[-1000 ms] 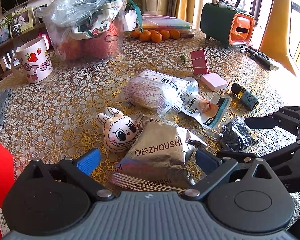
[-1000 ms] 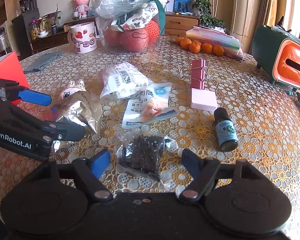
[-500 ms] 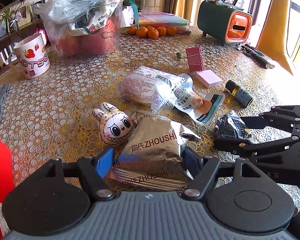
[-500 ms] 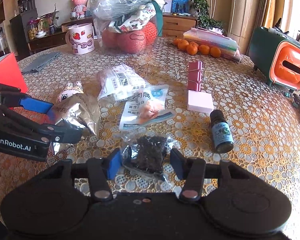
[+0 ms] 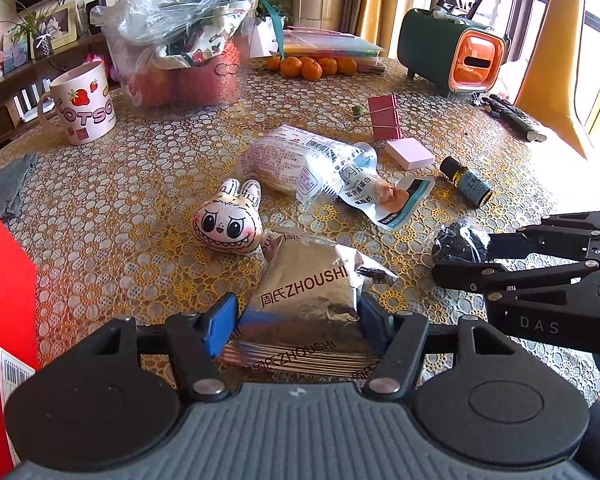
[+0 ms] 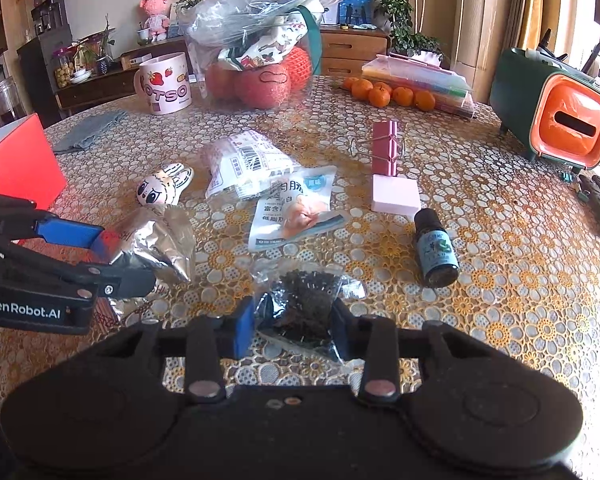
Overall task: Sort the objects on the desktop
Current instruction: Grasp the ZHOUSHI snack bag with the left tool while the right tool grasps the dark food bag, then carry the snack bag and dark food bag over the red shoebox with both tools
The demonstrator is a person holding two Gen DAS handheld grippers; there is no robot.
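Note:
A crumpled silver foil packet printed ZHOUSHI lies on the lace-patterned table. My left gripper has it between its blue pads. The jaws are closing and both pads press its sides. The right wrist view shows the same silver packet pinched by the left gripper. A small clear bag of dark tea leaves sits between the pads of my right gripper. These jaws are closing too and touch the bag on both sides. In the left wrist view, the tea bag is at the right gripper tips.
Beyond the packets lie a plush rabbit toy, a wrapped bread pack, a snack pouch, a small bottle, a pink block and a pink binder clip. A red box stands at left; mug and green-orange organizer stand behind.
Both grippers have gone from wide open to closed in on their packets. The left gripper has moved slightly forward over the silver packet, which is now more crumpled.

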